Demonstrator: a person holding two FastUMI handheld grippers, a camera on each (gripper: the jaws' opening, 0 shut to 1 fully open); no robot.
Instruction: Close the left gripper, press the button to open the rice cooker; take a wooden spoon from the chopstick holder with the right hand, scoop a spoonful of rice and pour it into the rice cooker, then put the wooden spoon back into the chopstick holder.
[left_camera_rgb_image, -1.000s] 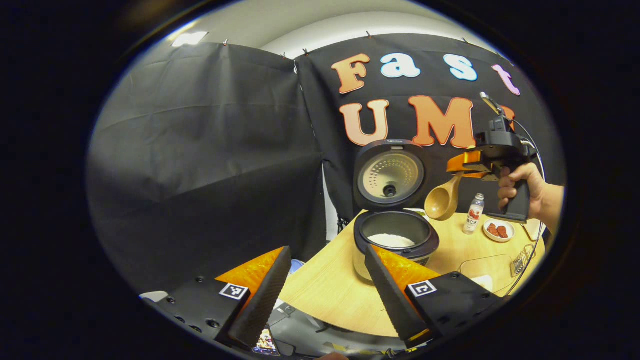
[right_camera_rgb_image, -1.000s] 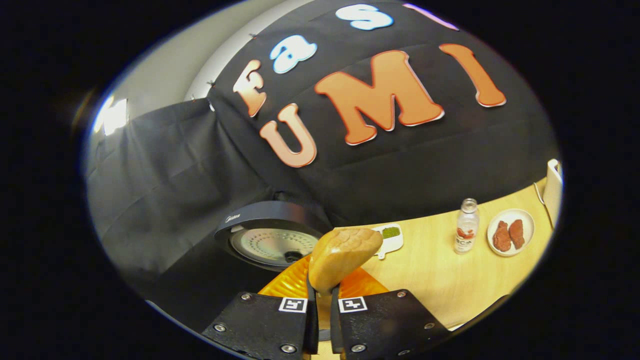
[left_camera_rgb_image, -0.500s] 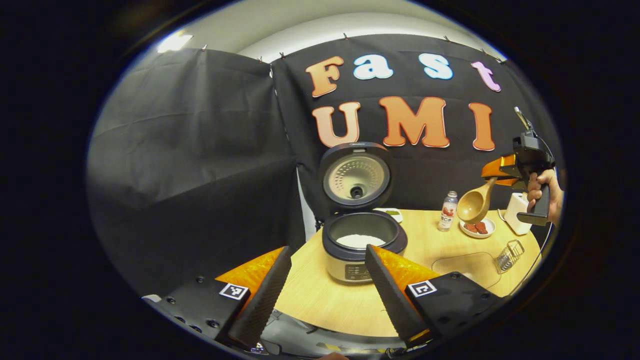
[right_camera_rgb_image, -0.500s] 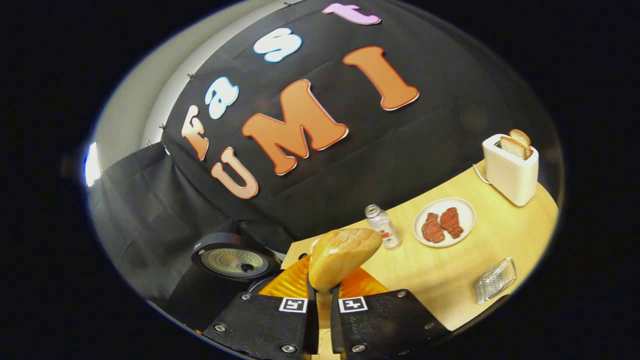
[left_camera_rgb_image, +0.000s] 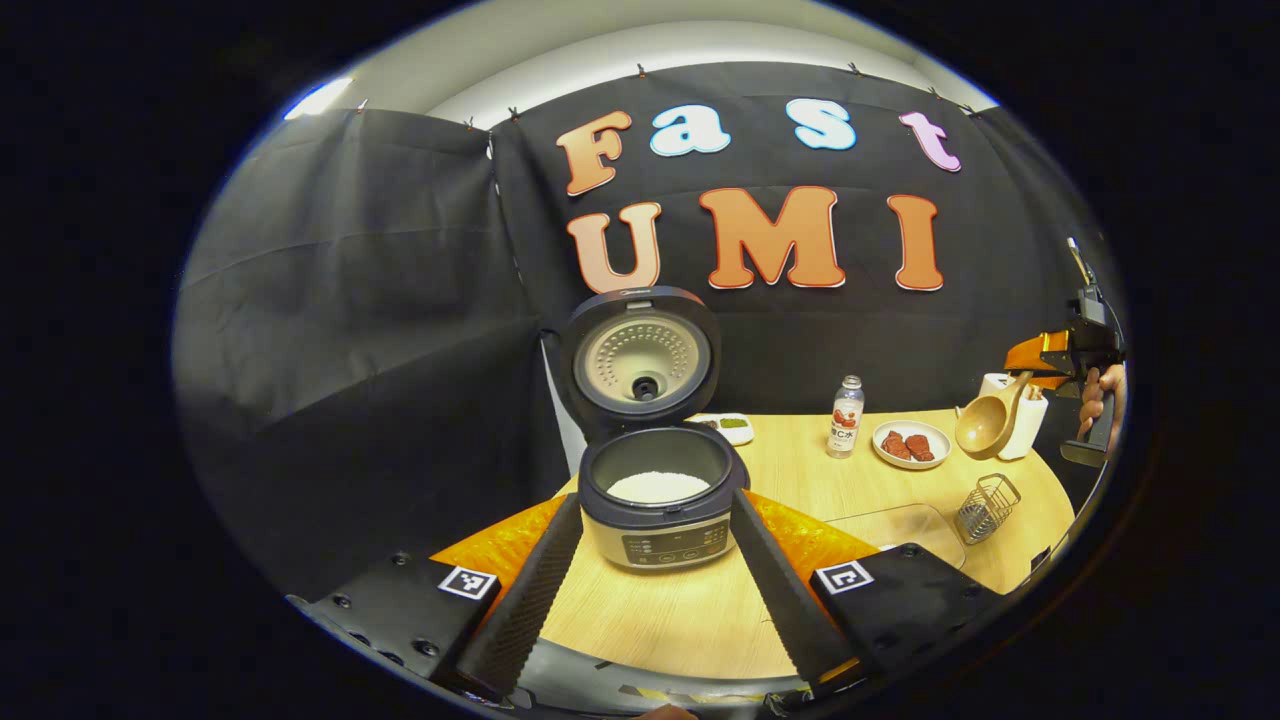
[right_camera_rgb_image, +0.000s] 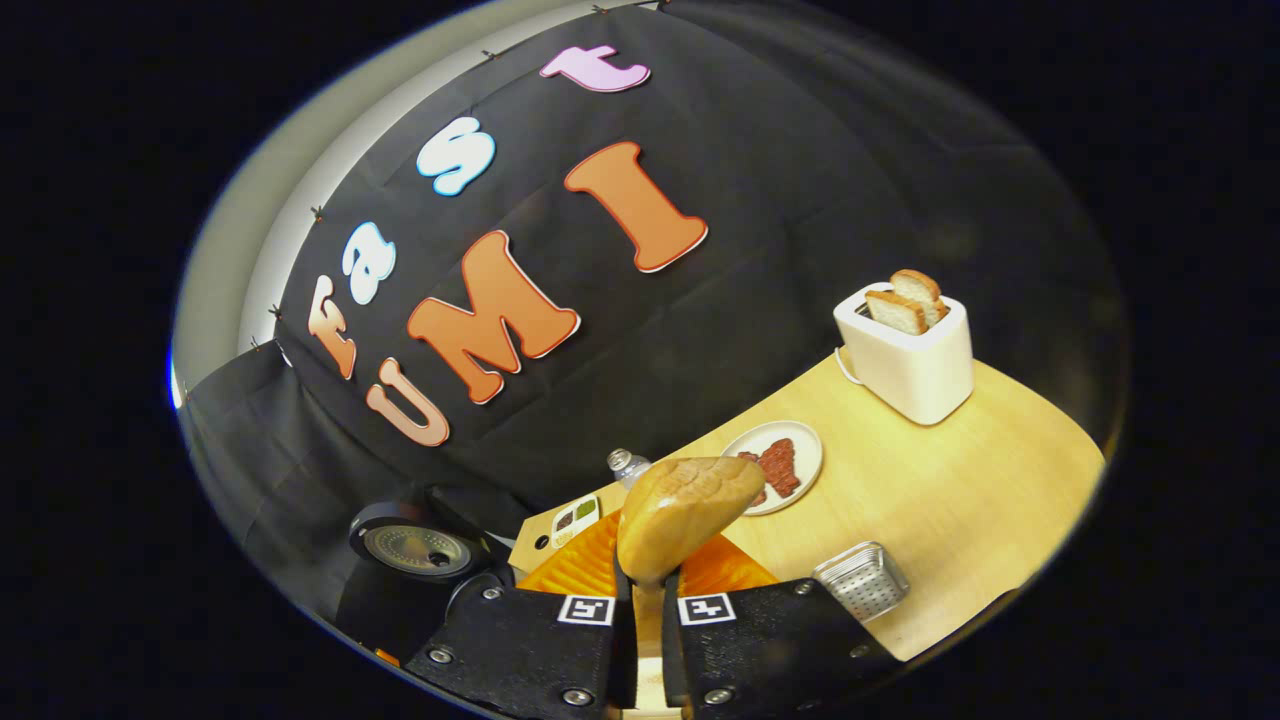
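Rice lies already in the pot of the rice cooker (left_camera_rgb_image: 655, 480), whose lid stands up open, so I judge the scooping and pouring are done and only the return of the wooden spoon (right_camera_rgb_image: 688, 512) is left. My right gripper (right_camera_rgb_image: 645, 590) pinches the handle of the spoon between both fingers, pressed close on it, with the bowl rising just ahead of the fingertips. I hold it by the handle so that the handle end can go down first into the chopstick holder (right_camera_rgb_image: 862, 580), the small wire basket on the table (right_camera_rgb_image: 960, 500), just to the right of this gripper and below it.

My left gripper (left_camera_rgb_image: 645, 580) has its fingers spread wide apart and holds nothing; the rice cooker stands straight ahead between them. I judge it only waits there, out of the way.

From the left gripper view I see the right gripper far off at the right side, with the hand (left_camera_rgb_image: 1100, 395) on its grip and the spoon hanging down, bowl empty, above the holder's side of the table. The right gripper view shows a toaster (right_camera_rgb_image: 905, 350) with bread and a plate (right_camera_rgb_image: 775, 450) ahead.
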